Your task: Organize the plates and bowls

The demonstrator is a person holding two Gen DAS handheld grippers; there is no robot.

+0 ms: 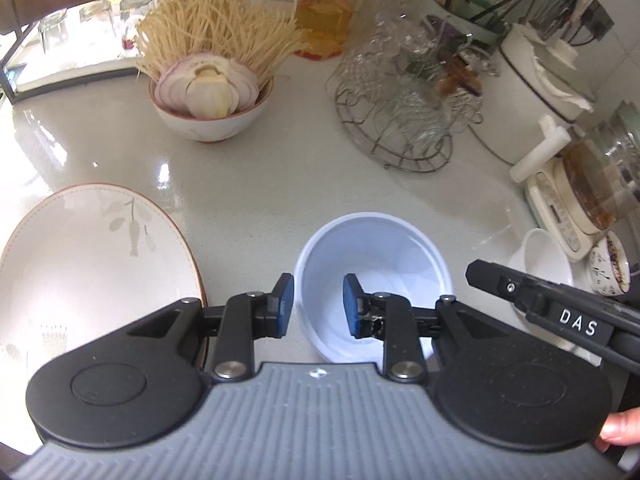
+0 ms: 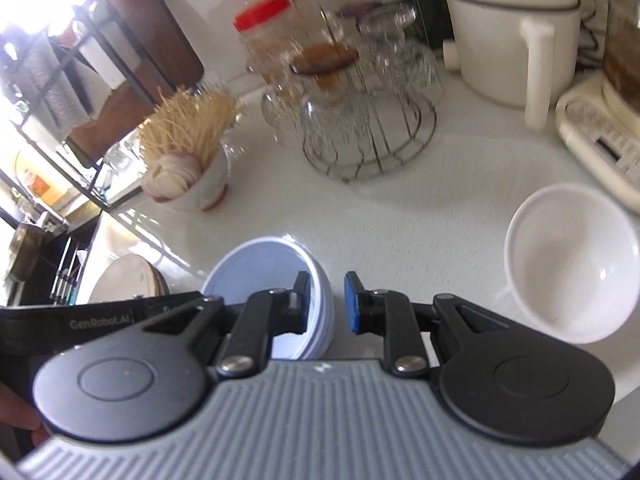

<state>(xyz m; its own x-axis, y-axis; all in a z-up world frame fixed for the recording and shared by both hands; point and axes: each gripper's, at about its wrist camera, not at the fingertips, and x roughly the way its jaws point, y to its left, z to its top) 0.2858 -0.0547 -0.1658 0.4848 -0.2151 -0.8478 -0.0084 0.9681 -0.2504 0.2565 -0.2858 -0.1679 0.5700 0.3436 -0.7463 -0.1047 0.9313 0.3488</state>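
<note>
A pale blue bowl (image 1: 376,248) stands on the white counter (image 1: 260,184). My left gripper (image 1: 318,306) is open and straddles its near left rim, one pad outside and one inside. A white plate (image 1: 92,256) with a brown rim and leaf print lies to the left. In the right wrist view the blue bowl (image 2: 260,264) is left of centre; my right gripper (image 2: 327,302) is open and straddles its right wall without holding it. A white bowl (image 2: 572,260) stands at the right and also shows in the left wrist view (image 1: 544,256). The right gripper's body (image 1: 560,312) enters from the right.
A bowl of onion and noodles (image 1: 212,96) stands behind. A wire rack of upturned glasses (image 1: 404,112), a red-lidded jar (image 1: 328,8), a white pot (image 1: 536,92), a kettle on a base (image 1: 592,184) and a small patterned cup (image 1: 610,268) crowd the back and right.
</note>
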